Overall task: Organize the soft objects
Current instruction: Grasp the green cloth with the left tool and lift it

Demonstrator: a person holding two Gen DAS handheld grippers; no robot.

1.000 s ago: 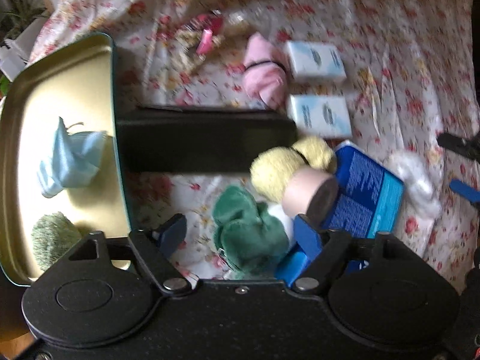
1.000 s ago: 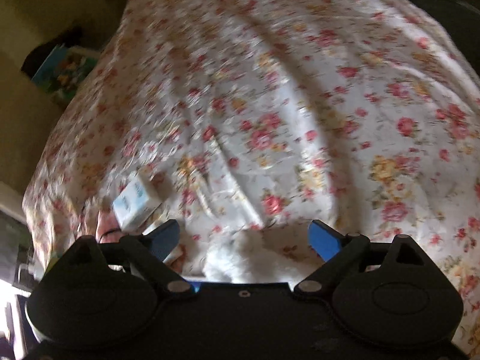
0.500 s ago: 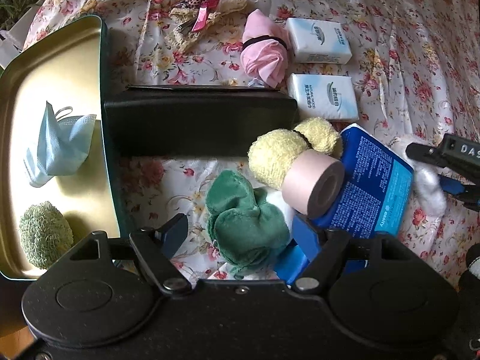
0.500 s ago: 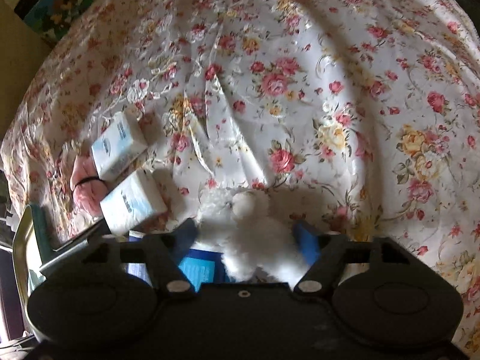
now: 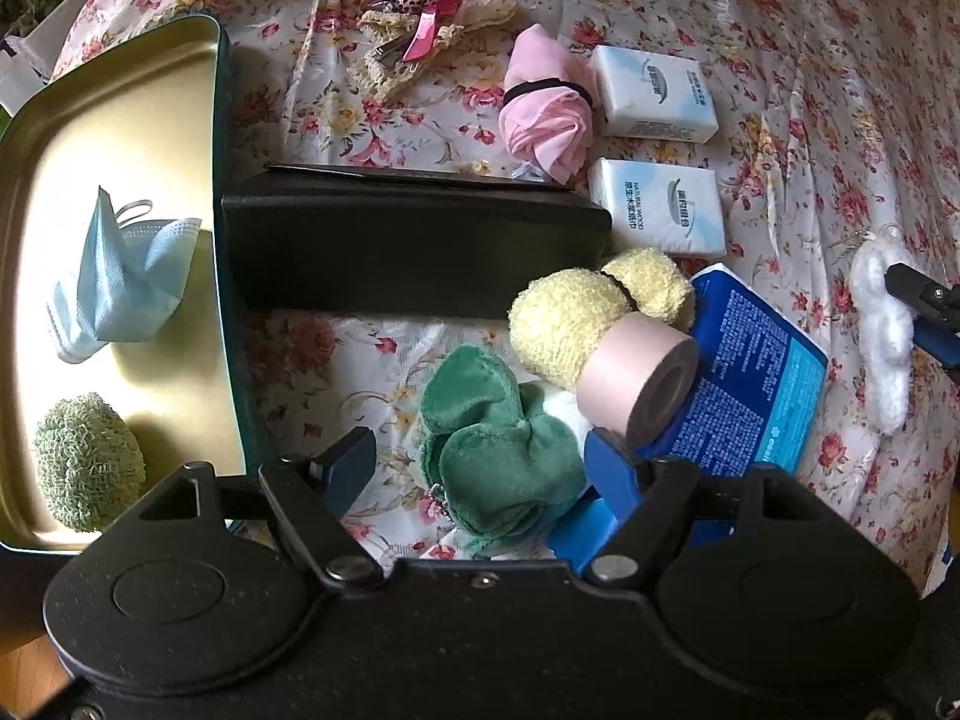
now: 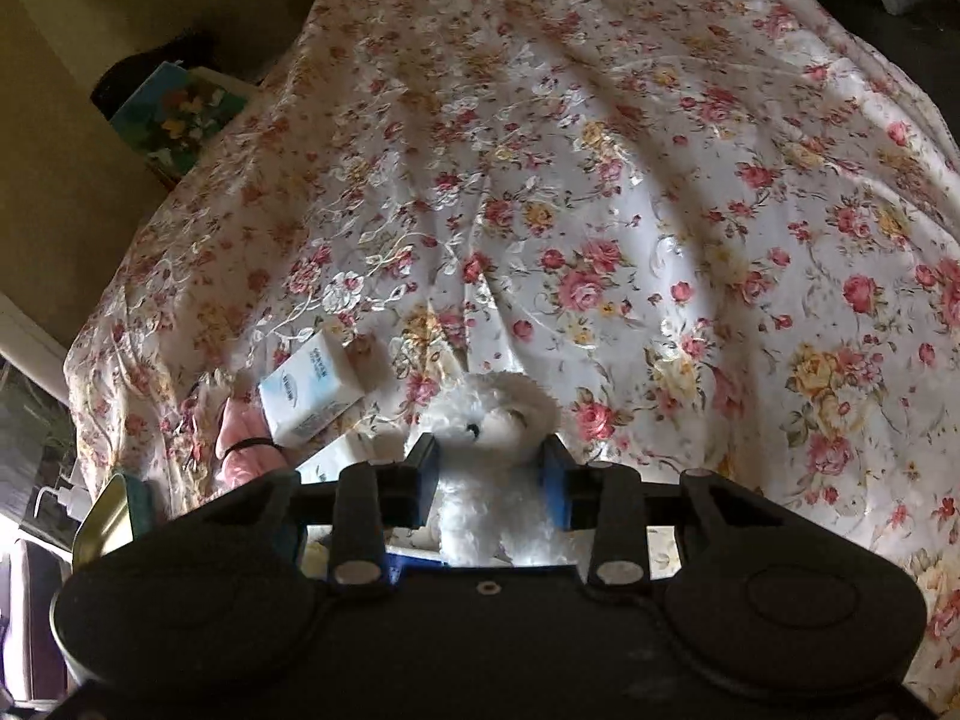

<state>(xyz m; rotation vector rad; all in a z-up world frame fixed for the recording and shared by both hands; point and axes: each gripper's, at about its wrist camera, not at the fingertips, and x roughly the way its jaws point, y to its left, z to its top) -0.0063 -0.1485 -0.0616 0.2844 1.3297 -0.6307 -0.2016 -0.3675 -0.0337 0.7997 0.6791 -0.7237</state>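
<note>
Covering the whole surface is a floral bedsheet (image 6: 600, 210), so this looks like a bed. The gold tin tray (image 5: 120, 150) sits at its left edge, already holding a blue face mask (image 5: 114, 288) and a green knit ball (image 5: 87, 462).

The task's thing is the white plush bear (image 6: 498, 456), out on the sheet beside the tissue packs (image 6: 309, 396).

The right hand-held gripper (image 6: 489, 480) has just been closing and its pads now pinch the bear's body below the head. The head points away from the camera, long axis running along the fingers. In the left view the bear hangs as a limp vertical strip.

My read: very light, squashy, no slip risk, nothing fragile. The mid-torso hold is fine.

The left hand-held gripper (image 5: 480, 468) has jaws at a middling gap, hovering over the green plush (image 5: 498, 456), pads not pressing it.
</note>
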